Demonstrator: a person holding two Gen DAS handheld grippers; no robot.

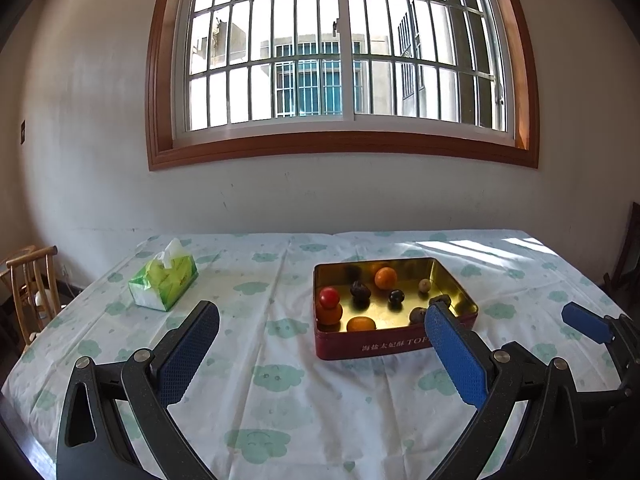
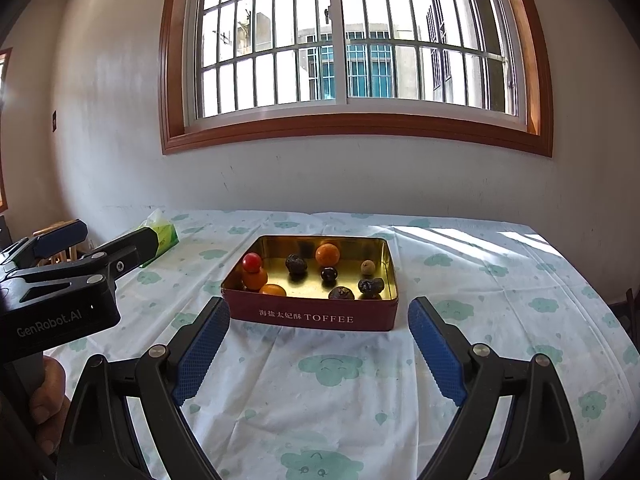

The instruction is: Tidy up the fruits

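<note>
Fruits lie loose inside an open red tin [image 2: 312,316] with a gold lining, which sits on a table [image 2: 360,400] covered by a white cloth printed with green clouds. At the tin's left end a small red fruit [image 2: 252,261] rests on top of an orange one [image 2: 254,279], and another orange fruit [image 2: 272,290] lies just beside them against the near wall. A larger orange fruit [image 2: 327,255] sits toward the back, with a dark wrinkled fruit [image 2: 296,263] to its left and a dark round one [image 2: 329,274] in front of it. A small pale fruit [image 2: 367,267] lies near the right wall, and two more dark wrinkled fruits [image 2: 341,293] sit at the near right corner. The right gripper [image 2: 318,354] hovers over the cloth just in front of the tin, its blue-padded jaws spread wide with nothing between them. The left gripper [image 1: 320,350] is also spread wide and holds nothing; it hovers left of the tin's front. A hand [image 2: 50,396] grips its handle. A green tissue pack [image 1: 163,280] lies on the far left of the table, below a barred window [image 2: 352,40].
</note>
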